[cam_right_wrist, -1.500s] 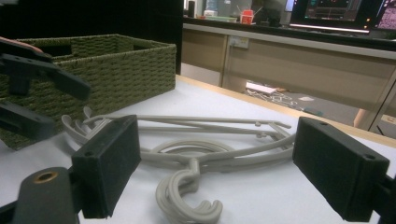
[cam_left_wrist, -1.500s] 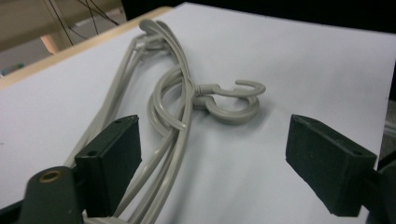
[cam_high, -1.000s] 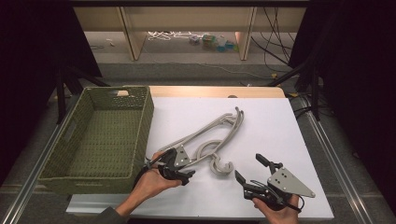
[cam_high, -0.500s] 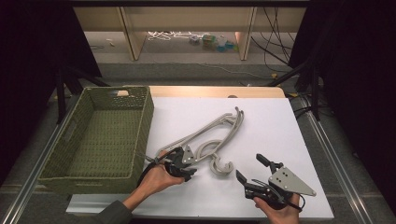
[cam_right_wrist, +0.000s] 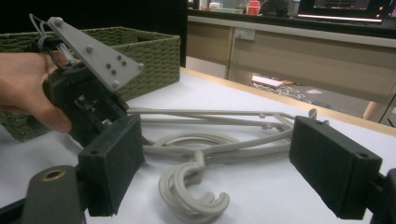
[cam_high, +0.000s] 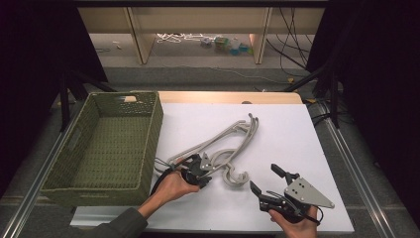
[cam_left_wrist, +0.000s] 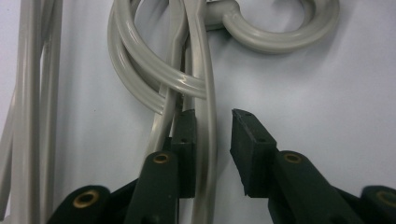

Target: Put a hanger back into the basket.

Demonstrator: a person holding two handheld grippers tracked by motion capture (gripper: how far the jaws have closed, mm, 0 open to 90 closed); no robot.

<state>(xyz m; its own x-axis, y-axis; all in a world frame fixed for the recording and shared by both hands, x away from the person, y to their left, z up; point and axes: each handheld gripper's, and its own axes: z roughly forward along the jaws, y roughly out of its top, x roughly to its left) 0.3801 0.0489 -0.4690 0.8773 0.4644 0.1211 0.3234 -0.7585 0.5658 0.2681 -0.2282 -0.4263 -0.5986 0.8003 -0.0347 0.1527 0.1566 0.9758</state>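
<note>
**High view: left jaws narrowing on a hanger bar**

High view first: we see a pile of grey hangers [cam_high: 225, 148] lying on the white table [cam_high: 297, 134], at about 12 o'clock from the person's two hands. Our left gripper [cam_high: 200, 171] sits at the pile's 7 o'clock end. In the left gripper view, one thin bar of the hangers [cam_left_wrist: 205, 140] runs between the jaws; the left pad touches it, while the right pad stands just apart from it. These jaws have just been closing and are now narrow, not yet pressing from both sides.

Our right gripper [cam_high: 265, 181] rests near the table's 5 o'clock corner, jaws wide, nothing between them, apart from the hangers' hooks [cam_right_wrist: 194, 196].

At 9 o'clock stands a green woven basket [cam_high: 84, 134], just beside the pile.
</note>
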